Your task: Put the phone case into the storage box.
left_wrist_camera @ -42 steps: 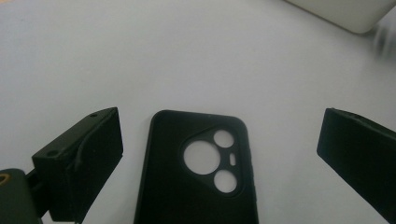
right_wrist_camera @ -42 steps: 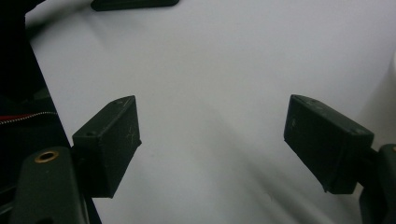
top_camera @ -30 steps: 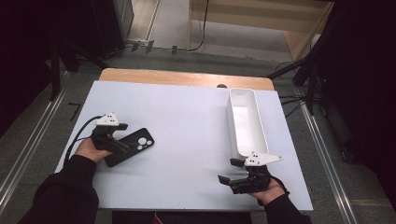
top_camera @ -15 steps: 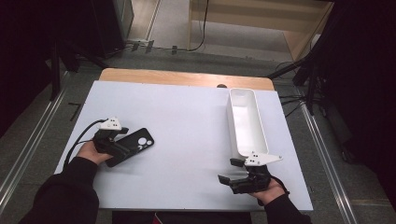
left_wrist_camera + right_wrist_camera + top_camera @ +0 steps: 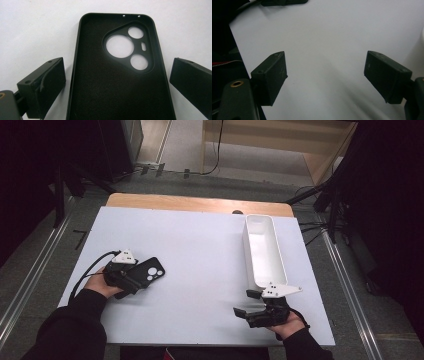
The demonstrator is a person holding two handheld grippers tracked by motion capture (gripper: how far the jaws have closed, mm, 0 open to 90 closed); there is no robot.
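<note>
Straddling phone case (image 5: 120,80): left hand-held gripper (image 5: 131,276) spread | right hand-held gripper (image 5: 248,303) spread | white bin (image 5: 263,251) empty

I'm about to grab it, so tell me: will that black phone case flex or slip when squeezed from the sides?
The phone case looks like an empty thin shell, so it probably flexes and weighs little. Its matte inside suggests fair grip. The left gripper straddles it, jaws apart.

Left gripper (image 5: 131,276) at black phone case (image 5: 149,272), right gripper (image 5: 250,304) beside white bin (image 5: 265,251)
</note>
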